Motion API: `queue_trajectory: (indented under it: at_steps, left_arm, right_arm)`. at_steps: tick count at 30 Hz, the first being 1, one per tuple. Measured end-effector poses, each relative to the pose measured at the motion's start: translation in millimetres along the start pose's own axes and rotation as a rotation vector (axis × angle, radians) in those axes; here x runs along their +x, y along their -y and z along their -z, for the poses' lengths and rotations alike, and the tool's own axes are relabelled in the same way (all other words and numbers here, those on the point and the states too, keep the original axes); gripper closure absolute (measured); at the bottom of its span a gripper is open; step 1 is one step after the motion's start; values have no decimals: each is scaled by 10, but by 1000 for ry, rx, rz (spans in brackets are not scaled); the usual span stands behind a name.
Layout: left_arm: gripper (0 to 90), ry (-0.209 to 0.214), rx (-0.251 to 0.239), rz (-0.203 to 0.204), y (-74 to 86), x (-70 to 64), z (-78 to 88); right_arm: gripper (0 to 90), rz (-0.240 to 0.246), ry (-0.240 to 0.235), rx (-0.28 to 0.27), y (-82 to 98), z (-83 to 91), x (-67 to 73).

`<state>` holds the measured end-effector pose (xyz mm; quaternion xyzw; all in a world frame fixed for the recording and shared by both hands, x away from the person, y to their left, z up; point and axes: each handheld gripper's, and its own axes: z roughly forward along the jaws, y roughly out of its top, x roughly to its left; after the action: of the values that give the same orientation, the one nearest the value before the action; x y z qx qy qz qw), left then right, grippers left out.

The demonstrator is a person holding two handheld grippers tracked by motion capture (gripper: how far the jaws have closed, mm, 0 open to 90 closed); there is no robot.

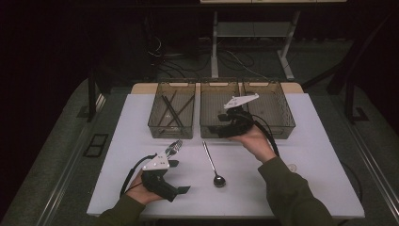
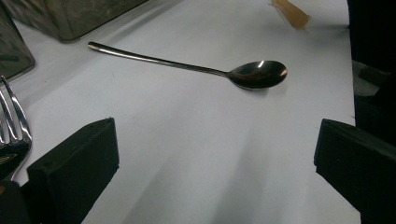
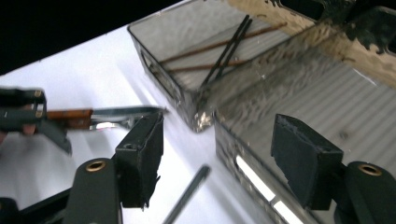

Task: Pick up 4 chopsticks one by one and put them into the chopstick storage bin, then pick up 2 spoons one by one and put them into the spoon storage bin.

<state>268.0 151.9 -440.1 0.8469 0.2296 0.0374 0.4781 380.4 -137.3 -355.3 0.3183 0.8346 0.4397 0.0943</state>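
Left tongs rest on table, jaws wide apart, empty, fork just beside. Spoon lies on table between hands. Right tongs released, empty, at middle bin front edge.

Dim room, dark beyond the lit white table. Glare glints on the spoon bowl. The near black pads look soft, and the right gripper view is slightly blurred.
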Motion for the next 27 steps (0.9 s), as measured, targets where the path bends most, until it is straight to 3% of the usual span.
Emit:
queue_trajectory:
  at_steps: [11, 27]
  left_arm:
    - [0, -2, 9, -6, -2, 7, -22]
    - [0, -9, 12, -3, -10, -3, -22]
  right_arm:
    - [453, -16, 23, 13, 446, 351, -97]
    - [867, -23, 68, 76, 1031, 837, -262]
